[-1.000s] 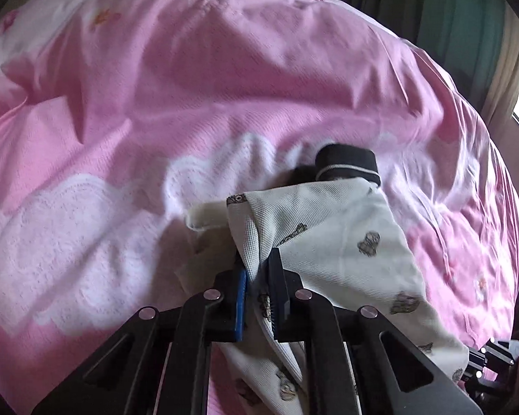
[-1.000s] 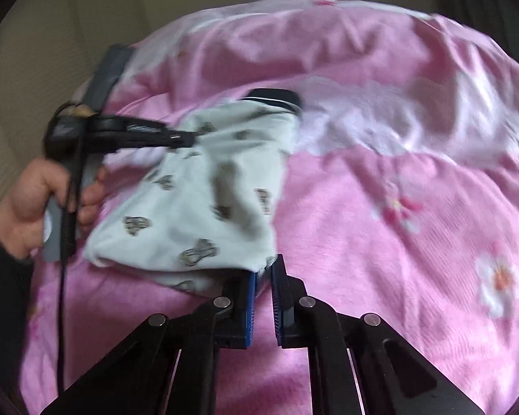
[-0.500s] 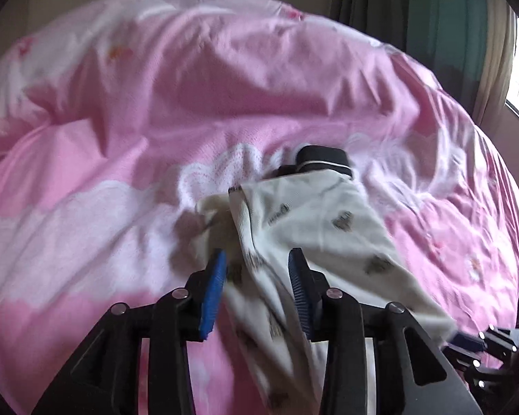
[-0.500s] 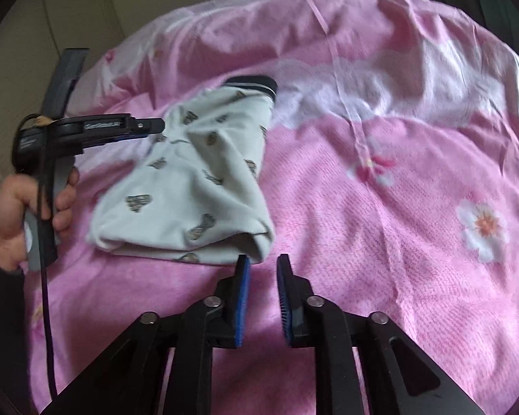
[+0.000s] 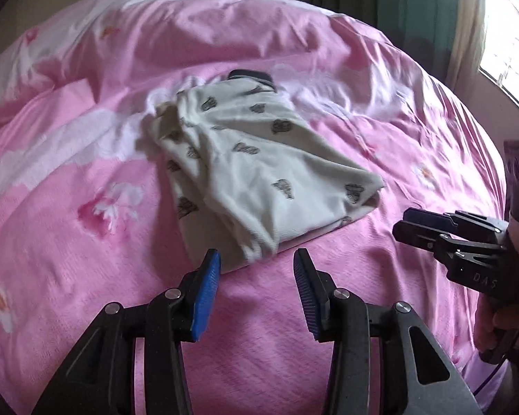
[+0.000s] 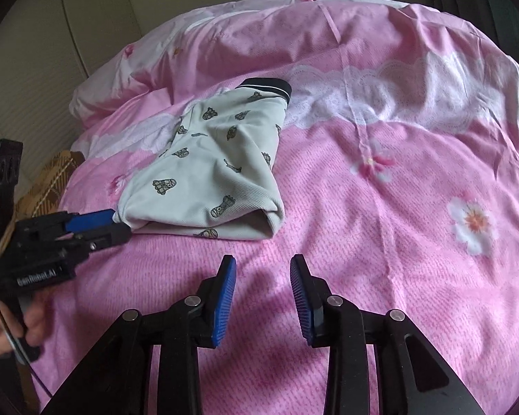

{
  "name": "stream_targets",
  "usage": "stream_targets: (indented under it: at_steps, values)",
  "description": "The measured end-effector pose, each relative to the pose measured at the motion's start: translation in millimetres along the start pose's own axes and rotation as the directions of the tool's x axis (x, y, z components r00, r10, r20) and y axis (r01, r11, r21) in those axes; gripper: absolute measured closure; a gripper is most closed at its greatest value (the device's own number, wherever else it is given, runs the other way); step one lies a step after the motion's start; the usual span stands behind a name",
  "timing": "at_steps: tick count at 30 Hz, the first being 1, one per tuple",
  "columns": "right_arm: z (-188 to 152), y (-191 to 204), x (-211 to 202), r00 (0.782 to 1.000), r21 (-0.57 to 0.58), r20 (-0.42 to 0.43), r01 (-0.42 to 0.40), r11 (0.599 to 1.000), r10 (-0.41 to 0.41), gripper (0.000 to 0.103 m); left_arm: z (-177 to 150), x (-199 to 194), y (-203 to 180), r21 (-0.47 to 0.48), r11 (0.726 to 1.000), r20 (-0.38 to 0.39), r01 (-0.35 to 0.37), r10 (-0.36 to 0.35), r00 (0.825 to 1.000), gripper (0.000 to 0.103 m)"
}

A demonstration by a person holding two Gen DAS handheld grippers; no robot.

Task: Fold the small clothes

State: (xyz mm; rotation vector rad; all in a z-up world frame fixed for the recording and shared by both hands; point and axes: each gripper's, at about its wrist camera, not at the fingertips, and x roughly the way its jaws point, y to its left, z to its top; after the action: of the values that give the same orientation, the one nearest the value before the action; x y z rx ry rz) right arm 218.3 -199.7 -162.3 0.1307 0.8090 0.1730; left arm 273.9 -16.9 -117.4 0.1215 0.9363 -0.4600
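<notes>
The garment [image 5: 259, 159] has just been released onto the bed [image 5: 86, 242], folded, as both hand-held grippers, left [image 5: 256, 269] and right [image 6: 263, 276], were opened and now stand empty at its 6 o'clock edge.

Pink flowered bed cover [image 6: 380, 242], rumpled, spread across both views.
Bears a folded cream printed garment [image 6: 211, 173] with a dark cuff, left of centre in the right wrist view, centre [image 5: 259, 166] in the left; brown checked cloth [image 6: 48, 180] at far left.

A bedroom at home — pink flowered duvet [image 6: 380, 242], curtains [image 5: 415, 0] beside a window [image 5: 508, 52]
</notes>
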Motion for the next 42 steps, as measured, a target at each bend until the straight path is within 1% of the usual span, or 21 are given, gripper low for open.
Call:
stream_targets:
  at_steps: [2, 5, 6, 8, 10, 16, 17, 18, 19, 20, 21, 23, 25, 28, 30, 34, 36, 38, 40, 41, 42]
  values:
    - [-1, -1, -1, 1.0, 0.0, 0.002, 0.002, 1.0, -0.002, 0.069, 3, 1, -4, 0.005, 1.0, 0.012, -0.017, 0.017, 1.0, 0.06]
    - [0, -2, 4, 1.0, -0.01, 0.0, 0.012, 1.0, -0.012, 0.069, 5, 16, 1, -0.009, 0.995, -0.031, -0.094, 0.094, 0.995, 0.06]
    - [1, -2, 7, 1.0, -0.012, -0.001, 0.016, 1.0, -0.016, 0.069, 5, 19, 4, -0.018, 0.994, -0.038, -0.104, 0.104, 0.994, 0.06]
    - [6, -3, 14, 1.0, -0.012, 0.001, 0.019, 1.0, -0.019, 0.069, 4, 21, 11, -0.053, 0.994, -0.031, -0.094, 0.092, 0.995, 0.067]
    - [12, -4, 18, 1.0, -0.01, 0.011, 0.016, 1.0, -0.016, 0.069, 2, 19, 15, -0.079, 0.993, -0.018, -0.089, 0.088, 0.996, 0.08]
    - [23, 1, 30, 1.0, -0.036, 0.011, 0.008, 0.999, -0.008, 0.07, 0, 20, 19, -0.091, 0.992, -0.009, -0.085, 0.084, 0.996, 0.088]
    - [24, 2, 31, 1.0, -0.042, 0.011, 0.017, 0.999, -0.016, 0.078, 0, 19, 20, -0.096, 0.991, -0.007, -0.088, 0.088, 0.996, 0.089]
    - [26, 3, 31, 1.0, -0.043, 0.01, 0.018, 0.999, -0.018, 0.092, 1, 17, 22, -0.102, 0.99, -0.001, -0.097, 0.097, 0.995, 0.091]
    - [26, 3, 29, 1.0, -0.037, 0.013, 0.016, 0.999, -0.015, 0.095, 1, 15, 22, -0.106, 0.989, 0.003, -0.104, 0.105, 0.995, 0.092]
    - [28, 3, 21, 0.999, -0.02, 0.039, 0.004, 1.0, -0.003, 0.095, 3, 9, 24, -0.112, 0.987, 0.017, -0.115, 0.117, 0.993, 0.093]
    - [29, 7, 12, 0.998, -0.027, 0.07, -0.005, 1.0, 0.007, 0.096, 6, 4, 25, -0.116, 0.986, 0.034, -0.121, 0.126, 0.991, 0.093]
    - [30, 15, 1, 0.995, -0.057, 0.096, -0.008, 0.998, 0.014, 0.096, 9, -8, 31, -0.134, 0.98, 0.069, -0.149, 0.159, 0.985, 0.093]
    - [25, 18, 3, 0.998, -0.06, 0.061, -0.031, 0.998, 0.034, 0.097, 7, -10, 39, -0.153, 0.973, 0.057, -0.173, 0.183, 0.981, 0.093]
    - [12, 17, 19, 1.0, -0.062, -0.001, -0.013, 0.998, 0.013, 0.097, -7, 3, 50, -0.186, 0.968, -0.013, -0.167, 0.168, 0.986, 0.093]
    - [5, 15, 29, 0.999, -0.05, -0.042, -0.013, 0.999, 0.011, 0.097, -18, 14, 48, -0.173, 0.969, -0.064, -0.179, 0.17, 0.983, 0.093]
    - [4, 13, 25, 0.998, -0.04, -0.05, -0.039, 0.998, 0.037, 0.097, -23, 4, 46, -0.178, 0.97, -0.059, -0.166, 0.158, 0.986, 0.093]
    - [8, 11, 13, 0.998, -0.039, -0.025, -0.059, 0.998, 0.058, 0.096, -20, -13, 49, -0.183, 0.968, -0.029, -0.173, 0.171, 0.985, 0.092]
    - [14, 10, -2, 0.997, -0.046, 0.018, -0.068, 0.997, 0.069, 0.093, -7, -32, 58, -0.206, 0.967, 0.016, -0.15, 0.156, 0.988, 0.086]
    - [23, 10, -11, 0.996, -0.06, 0.055, -0.065, 0.996, 0.068, 0.08, 12, -39, 62, -0.185, 0.973, 0.047, -0.139, 0.15, 0.988, 0.077]
    - [28, 11, -14, 0.995, -0.067, 0.074, -0.056, 0.996, 0.061, 0.068, 28, -38, 63, -0.159, 0.978, 0.062, -0.134, 0.145, 0.987, 0.075]
    - [33, 11, -15, 0.995, -0.072, 0.09, -0.045, 0.996, 0.052, 0.063, 41, -35, 64, -0.137, 0.983, 0.068, -0.124, 0.134, 0.989, 0.074]
